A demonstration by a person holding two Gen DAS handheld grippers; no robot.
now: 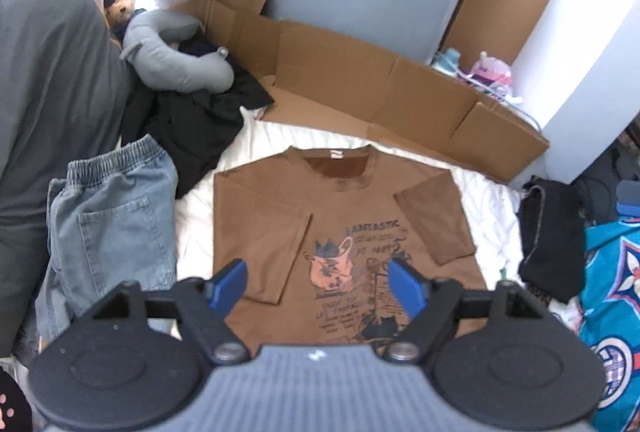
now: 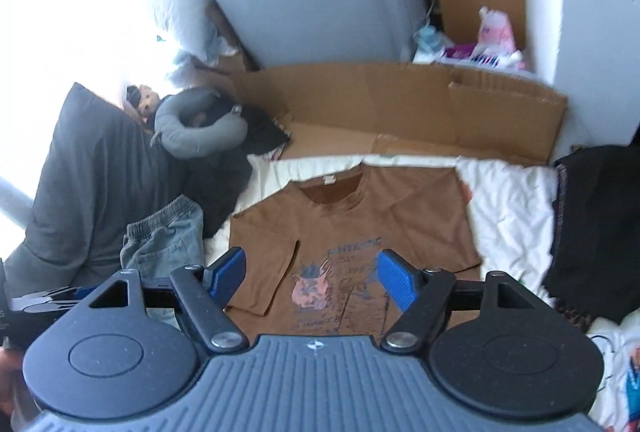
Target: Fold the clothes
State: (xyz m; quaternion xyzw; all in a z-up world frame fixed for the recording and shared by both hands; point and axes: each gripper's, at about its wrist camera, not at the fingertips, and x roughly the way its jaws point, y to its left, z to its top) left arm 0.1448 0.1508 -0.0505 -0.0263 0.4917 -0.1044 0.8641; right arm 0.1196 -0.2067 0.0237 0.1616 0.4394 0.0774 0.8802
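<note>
Left wrist view: the shirt is laid flat on the bed, sleeves tucked in for folding. Both the left claw and right claw are held open, empty, above it.

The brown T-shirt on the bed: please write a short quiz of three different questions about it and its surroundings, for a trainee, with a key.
1. True or false: both sleeves of the brown T-shirt are folded inward over its front.
2. Multiple choice: in the left wrist view, what lies directly left of the shirt? A) a red towel B) blue denim shorts C) a pair of shoes
3. Short answer: does either hand-held gripper hold cloth?

Key
1. True; both sleeves lie on the body.
2. B; the denim shorts lie on the white bedding.
3. No; the left hand-held gripper and the right hand-held gripper have open jaws with nothing between them, above the shirt.
</note>
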